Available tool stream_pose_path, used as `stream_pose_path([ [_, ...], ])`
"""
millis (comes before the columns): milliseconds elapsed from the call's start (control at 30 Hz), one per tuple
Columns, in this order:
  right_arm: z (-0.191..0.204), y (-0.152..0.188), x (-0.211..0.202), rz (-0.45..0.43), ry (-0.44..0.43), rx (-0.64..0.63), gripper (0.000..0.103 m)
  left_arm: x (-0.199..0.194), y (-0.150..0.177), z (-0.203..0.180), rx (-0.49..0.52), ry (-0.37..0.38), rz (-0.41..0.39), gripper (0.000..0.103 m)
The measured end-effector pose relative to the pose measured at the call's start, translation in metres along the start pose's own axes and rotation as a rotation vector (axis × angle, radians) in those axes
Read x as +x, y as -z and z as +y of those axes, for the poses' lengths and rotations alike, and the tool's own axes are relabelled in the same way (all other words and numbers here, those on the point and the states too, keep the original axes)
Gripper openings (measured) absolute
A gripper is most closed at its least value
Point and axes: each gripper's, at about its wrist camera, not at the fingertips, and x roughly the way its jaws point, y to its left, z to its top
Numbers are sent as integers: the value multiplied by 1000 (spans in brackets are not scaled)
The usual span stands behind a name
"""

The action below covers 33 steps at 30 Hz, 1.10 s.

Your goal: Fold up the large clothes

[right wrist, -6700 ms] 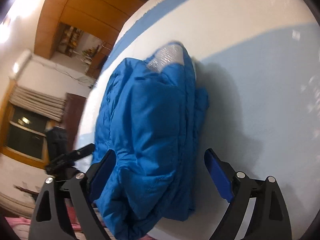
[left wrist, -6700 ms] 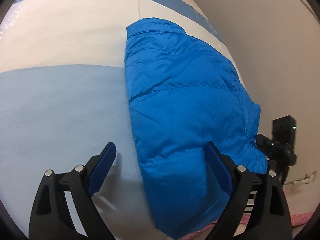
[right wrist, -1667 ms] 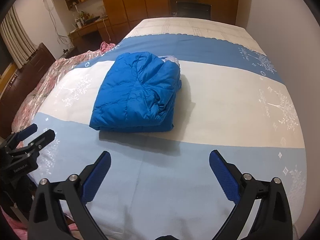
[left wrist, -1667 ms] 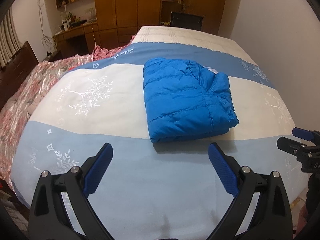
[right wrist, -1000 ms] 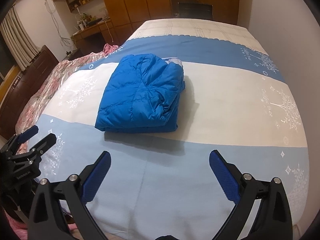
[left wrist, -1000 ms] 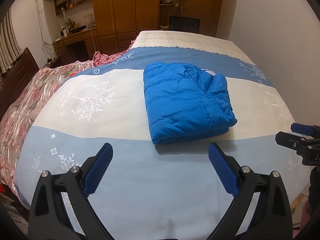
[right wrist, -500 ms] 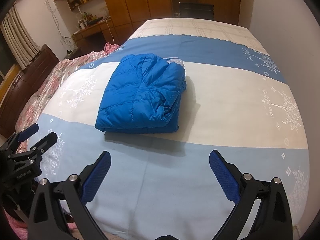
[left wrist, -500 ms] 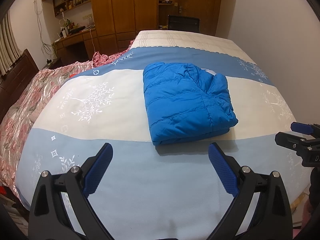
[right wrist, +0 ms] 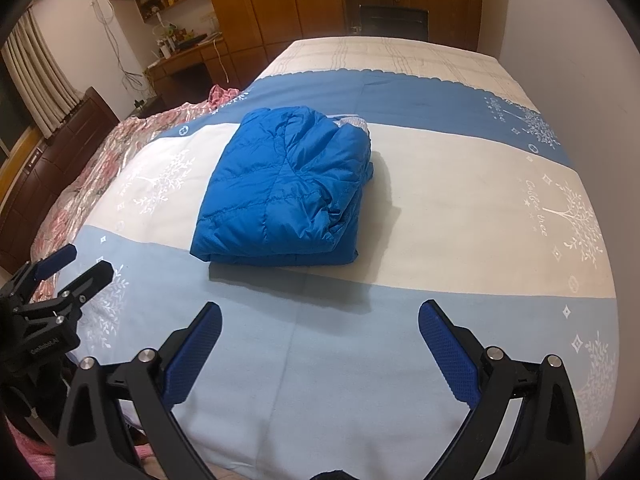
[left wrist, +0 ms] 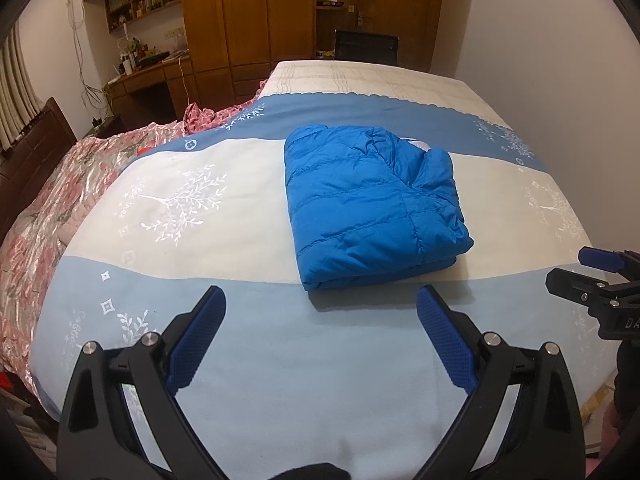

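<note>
A bright blue quilted jacket [left wrist: 372, 200] lies folded into a thick rectangle on the cream band of the bedspread [left wrist: 192, 200]. The right wrist view shows the same jacket [right wrist: 284, 188] a little left of centre. My left gripper [left wrist: 320, 312] hovers open over the pale blue band, well short of the jacket, with nothing between its blue pads. My right gripper [right wrist: 320, 328] is open and empty too, equally far back. The right gripper [left wrist: 592, 280] also shows at the right edge of the left wrist view, and the left gripper [right wrist: 68, 276] at the left edge of the right one.
A pink flowered quilt [left wrist: 60, 200] drapes off the bed's left side. Wooden wardrobes [left wrist: 256, 20] and a desk [left wrist: 148, 76] stand behind, with a dark chair [left wrist: 366, 46] at the bed's far end. A plain wall [left wrist: 560, 60] runs along the right.
Several seconds ago both grippers were right at the jacket; they have since pulled back and up to the bed's near edge. Over the last second nothing visibly moved.
</note>
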Motion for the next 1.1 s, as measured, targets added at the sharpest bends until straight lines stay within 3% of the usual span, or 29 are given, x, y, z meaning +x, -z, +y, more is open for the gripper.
stream_pose_path([
  [1100, -6, -1, 3, 5, 7, 2, 99, 2, -4, 1, 2, 20, 13, 96],
])
